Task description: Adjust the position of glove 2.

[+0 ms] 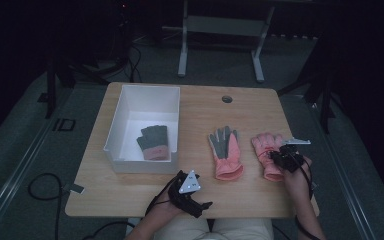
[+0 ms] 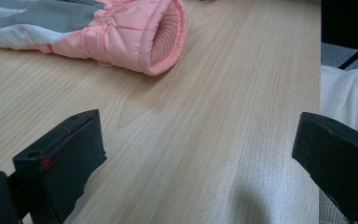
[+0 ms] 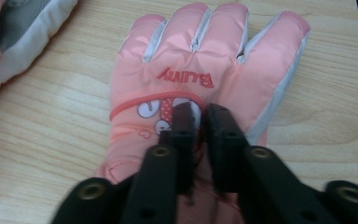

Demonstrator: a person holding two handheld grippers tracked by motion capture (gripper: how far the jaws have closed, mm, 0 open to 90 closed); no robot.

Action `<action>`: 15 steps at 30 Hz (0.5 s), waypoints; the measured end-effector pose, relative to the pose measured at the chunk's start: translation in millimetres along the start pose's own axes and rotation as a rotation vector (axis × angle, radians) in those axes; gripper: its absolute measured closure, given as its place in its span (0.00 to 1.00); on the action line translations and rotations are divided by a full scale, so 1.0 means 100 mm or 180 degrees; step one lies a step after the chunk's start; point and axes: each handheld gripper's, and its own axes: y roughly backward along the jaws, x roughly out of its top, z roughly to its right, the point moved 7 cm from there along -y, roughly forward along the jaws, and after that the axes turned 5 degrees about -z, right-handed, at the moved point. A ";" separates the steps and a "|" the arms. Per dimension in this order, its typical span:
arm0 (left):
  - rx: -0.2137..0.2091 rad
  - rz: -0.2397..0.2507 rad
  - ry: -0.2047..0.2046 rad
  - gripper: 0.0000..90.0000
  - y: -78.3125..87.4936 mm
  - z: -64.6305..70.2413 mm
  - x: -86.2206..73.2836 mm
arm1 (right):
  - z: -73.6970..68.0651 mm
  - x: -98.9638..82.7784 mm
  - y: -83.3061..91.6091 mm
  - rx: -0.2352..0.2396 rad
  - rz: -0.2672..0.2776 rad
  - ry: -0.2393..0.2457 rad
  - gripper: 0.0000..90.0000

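Observation:
A pink glove lies back up at the table's right, with a cartoon print and red lettering. My right gripper sits over its wrist part, and its jaws are closed to a narrow gap, pinching the fabric on the print. A second pink glove lies grey palm up in the middle; its cuff opening faces my left gripper. That left gripper rests near the table's front edge, open, with bare wood between its jaws. A third glove, grey and pink, lies inside the white box.
The white box stands at the table's left half. A round cable hole is at the back centre. The table's front edge runs close by the left gripper, with the person's white clothing beyond. Cables lie on the floor at left.

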 end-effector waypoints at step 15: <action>0.0029 0.0002 0.0007 0.02 0.00 0.00 0.00 | -0.20 0.50 0.67 -0.0018 0.0400 -0.0115 0.97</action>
